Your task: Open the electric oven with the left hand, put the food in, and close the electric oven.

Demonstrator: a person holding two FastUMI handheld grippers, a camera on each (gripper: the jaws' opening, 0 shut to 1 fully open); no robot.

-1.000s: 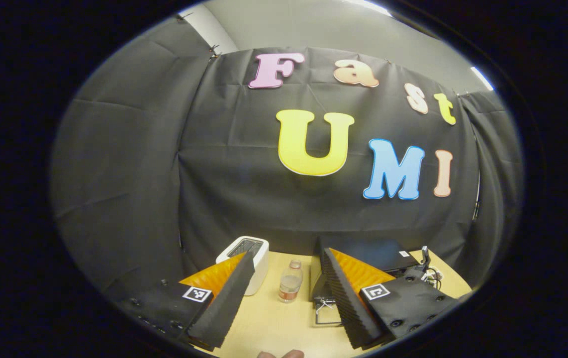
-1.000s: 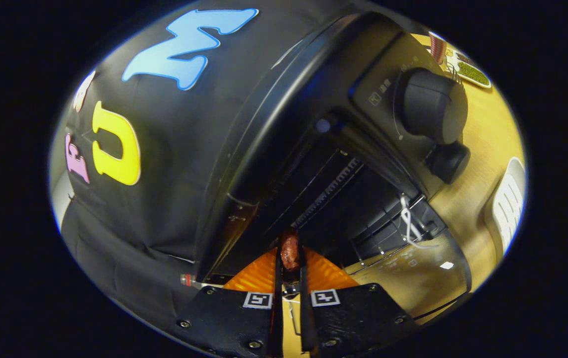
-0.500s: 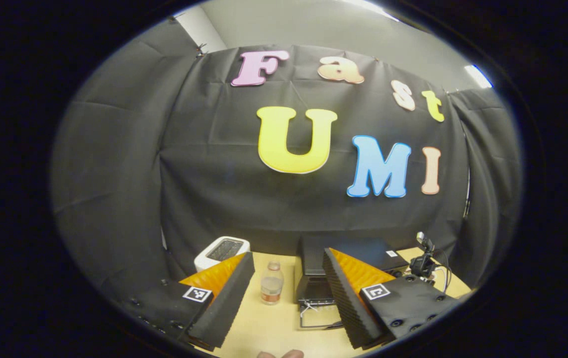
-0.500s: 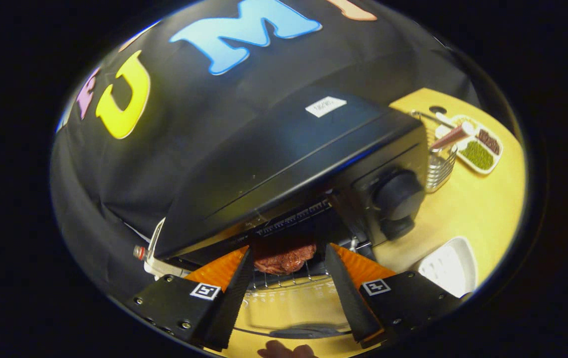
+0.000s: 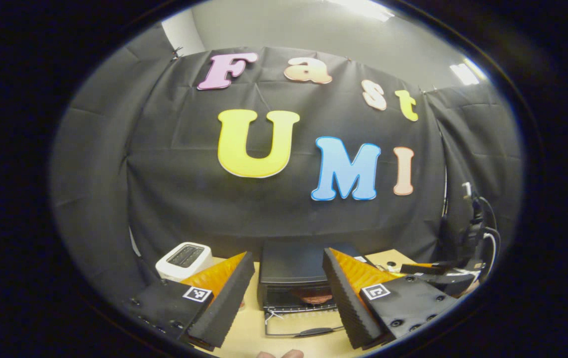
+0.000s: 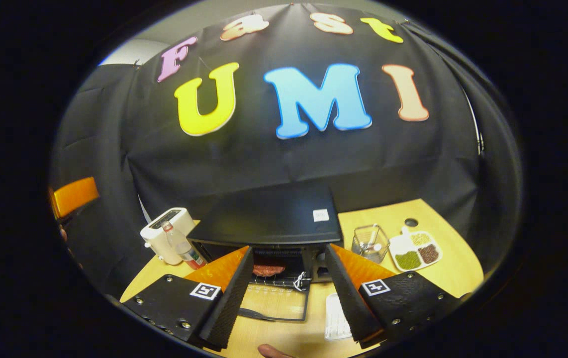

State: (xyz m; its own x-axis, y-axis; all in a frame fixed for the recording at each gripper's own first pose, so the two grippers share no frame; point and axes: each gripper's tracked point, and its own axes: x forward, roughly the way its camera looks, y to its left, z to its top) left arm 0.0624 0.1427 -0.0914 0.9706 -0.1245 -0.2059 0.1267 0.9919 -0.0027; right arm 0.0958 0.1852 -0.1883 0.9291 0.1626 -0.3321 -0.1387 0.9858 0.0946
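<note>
Nothing readable is showing: the white sticker (image 6: 321,215) on the electric oven (image 6: 269,221) is appearing too small and blurred to make out.

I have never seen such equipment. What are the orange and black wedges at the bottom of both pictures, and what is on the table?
The wedges are the two fingers of a hand-held gripper; a person holds one in each hand, with a camera riding on it. The left gripper and right gripper are both open and hold nothing. On the table stands a black oven, its door folded down, with food on the rack inside. Nearby are a white toaster, a bottle, a glass container and a divided dish.
</note>
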